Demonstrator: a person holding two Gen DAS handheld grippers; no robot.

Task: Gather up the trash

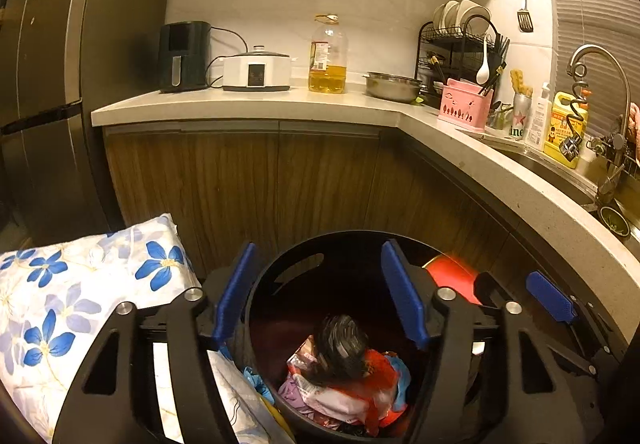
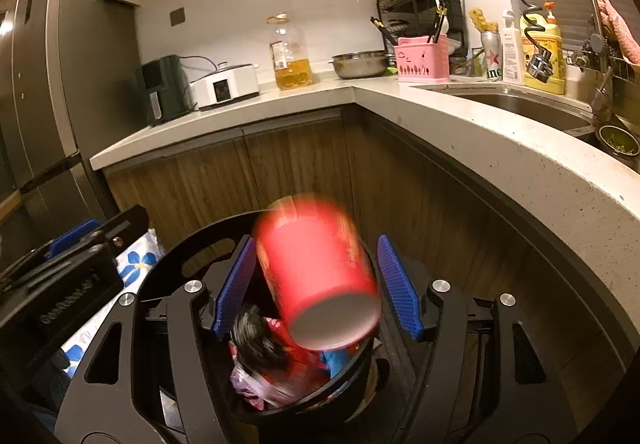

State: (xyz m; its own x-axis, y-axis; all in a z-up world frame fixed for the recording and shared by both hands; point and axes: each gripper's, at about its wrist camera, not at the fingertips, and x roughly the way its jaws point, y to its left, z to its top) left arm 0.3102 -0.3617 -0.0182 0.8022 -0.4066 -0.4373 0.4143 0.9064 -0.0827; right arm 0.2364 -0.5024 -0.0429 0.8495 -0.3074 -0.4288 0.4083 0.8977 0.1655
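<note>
Right gripper (image 2: 316,284) above black bin (image 2: 192,244)

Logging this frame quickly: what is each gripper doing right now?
Left gripper: open, holding nothing, above the trash bin.
Right gripper: open; the blurred red cup sits between its fingers, apparently dropping.

I see a red cup (image 2: 316,276), paper by the look of it, tilted with its pale grey base toward me and its mouth pointing away. It is motion-blurred and sits over the black trash bin (image 2: 192,244), at the rim. Inside the bin lies crumpled rubbish (image 2: 280,368): a black plastic lump (image 1: 342,344), red and white wrappers (image 1: 360,388), and bits of blue and purple. From my left camera only a red sliver of the cup (image 1: 452,276) shows.
</note>
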